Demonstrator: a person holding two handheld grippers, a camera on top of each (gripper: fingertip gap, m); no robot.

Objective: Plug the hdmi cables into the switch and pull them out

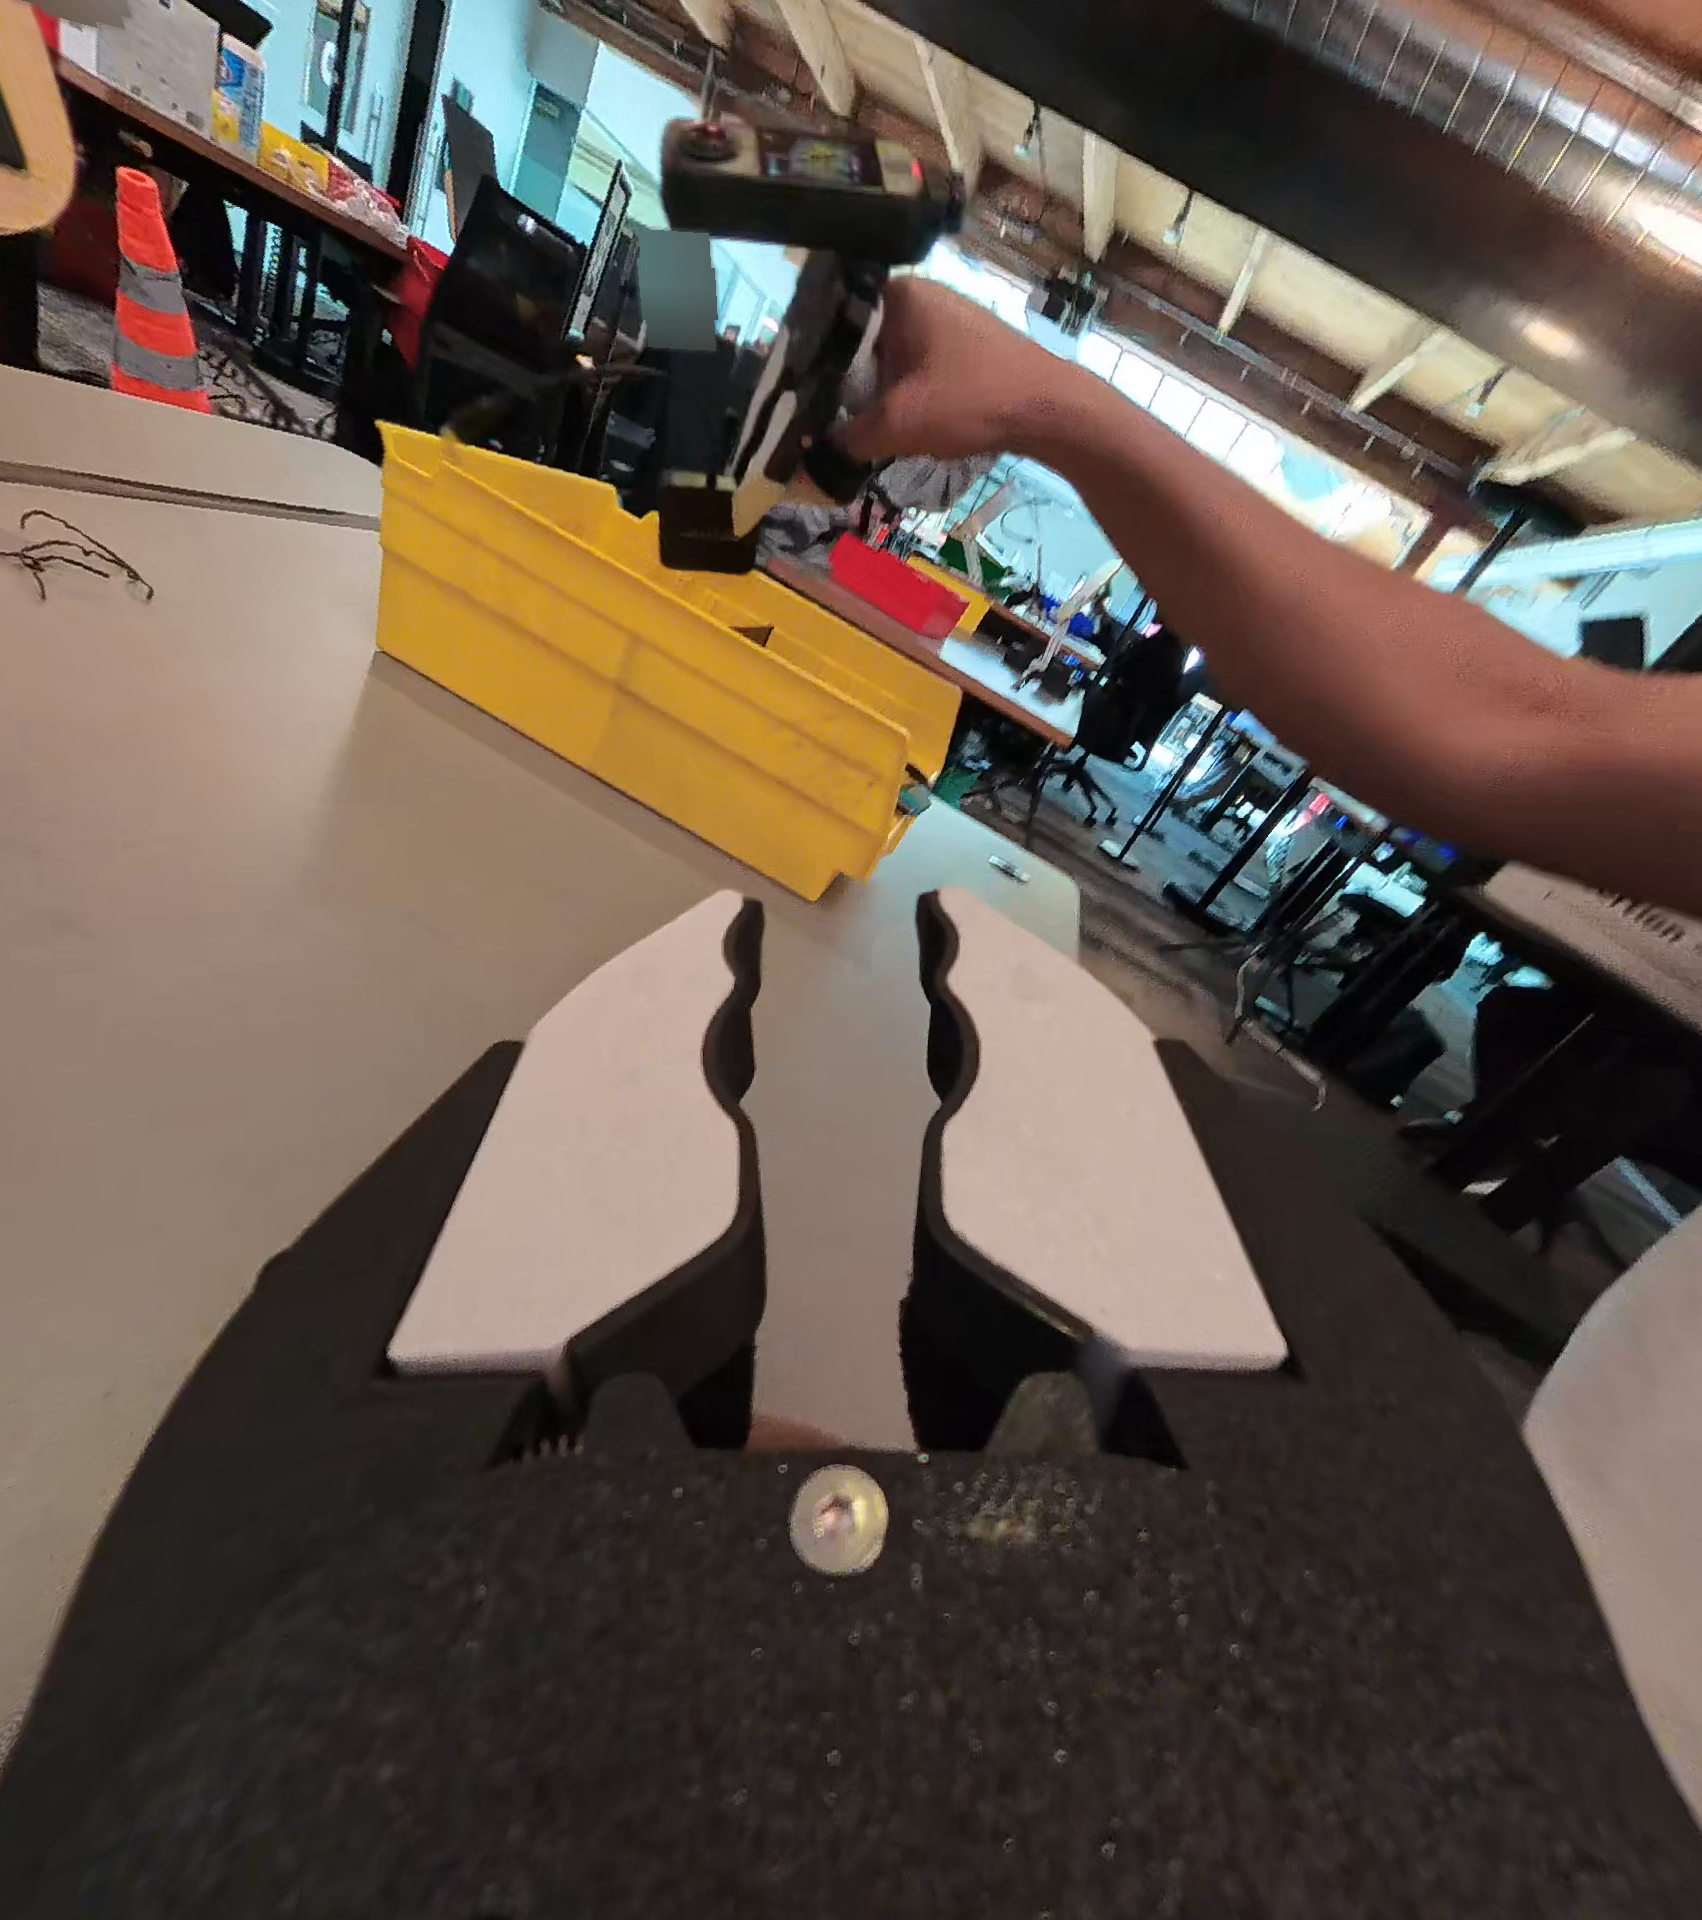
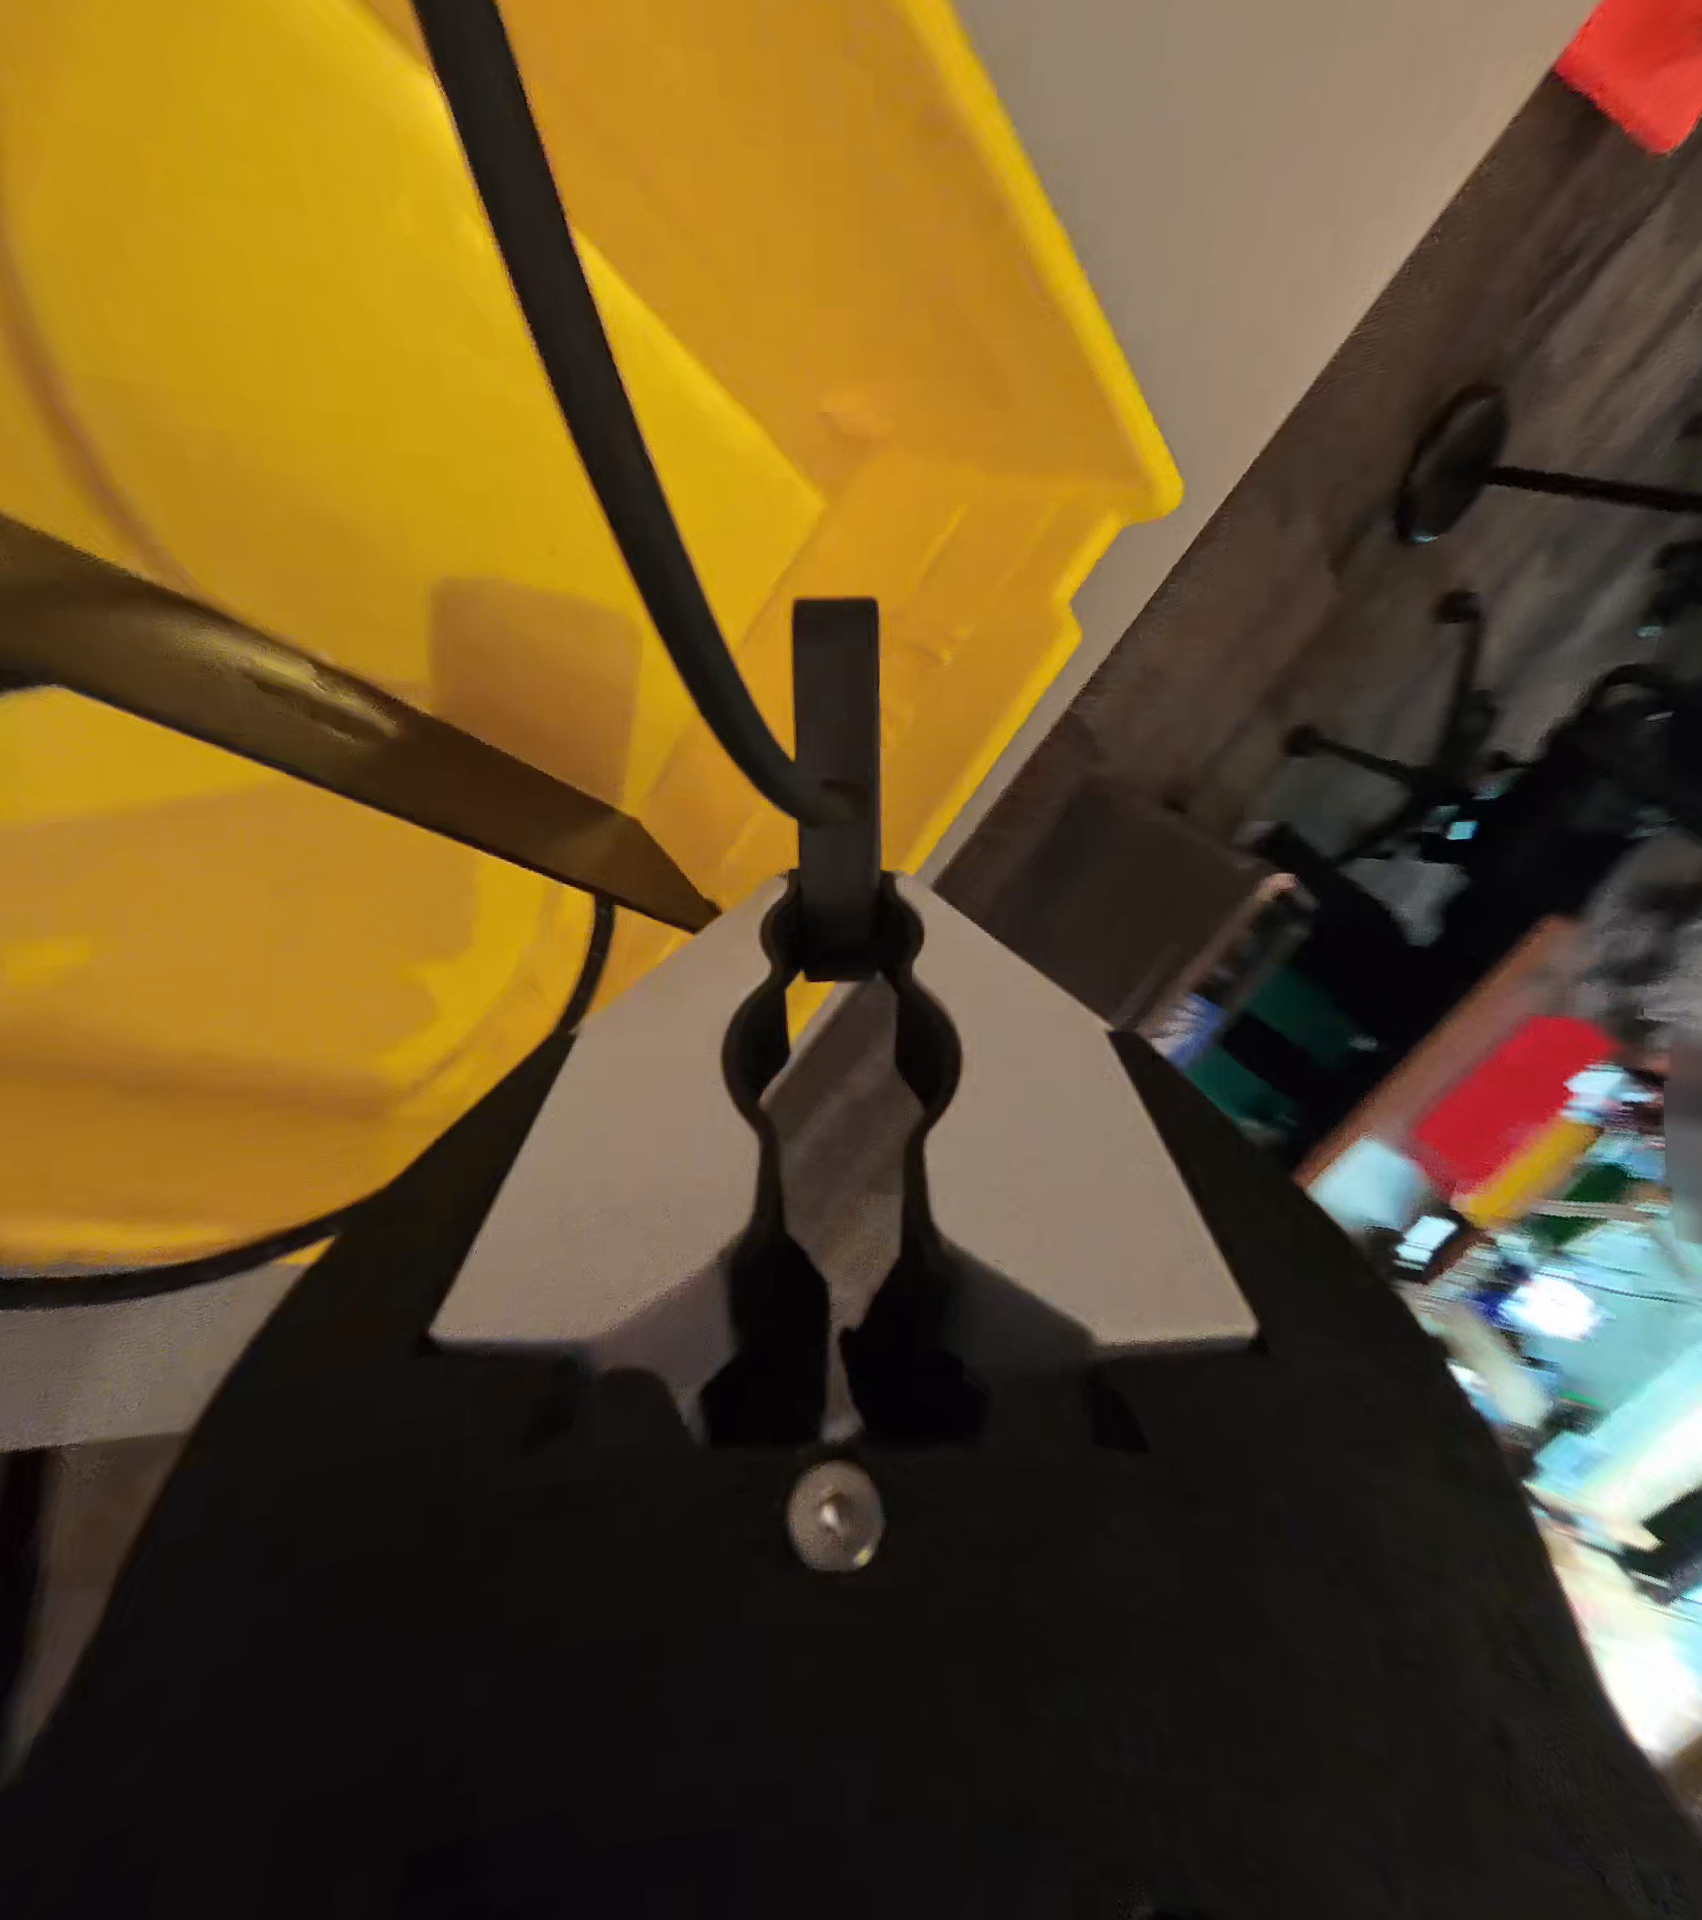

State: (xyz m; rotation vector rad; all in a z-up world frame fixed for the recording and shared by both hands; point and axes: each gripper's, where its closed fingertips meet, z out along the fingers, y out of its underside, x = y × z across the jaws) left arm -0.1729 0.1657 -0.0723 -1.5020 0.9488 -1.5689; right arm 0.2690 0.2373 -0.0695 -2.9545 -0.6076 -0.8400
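the left gripper (image 1: 836, 914), black with pale grey finger pads, hovered low over the pale grey table (image 1: 151, 935), its two fingers spread apart with nothing between them. just beyond its tips sat a yellow plastic bin (image 1: 618, 675) on the table. the right gripper (image 2: 839, 914), held by a person's hand (image 1: 940, 384), pinched a black rectangular hdmi plug (image 2: 834, 769) at its fingertips above the bin's open top; the plug's black round cable (image 2: 556, 343) curved away over the bin. the switch could not be made out.
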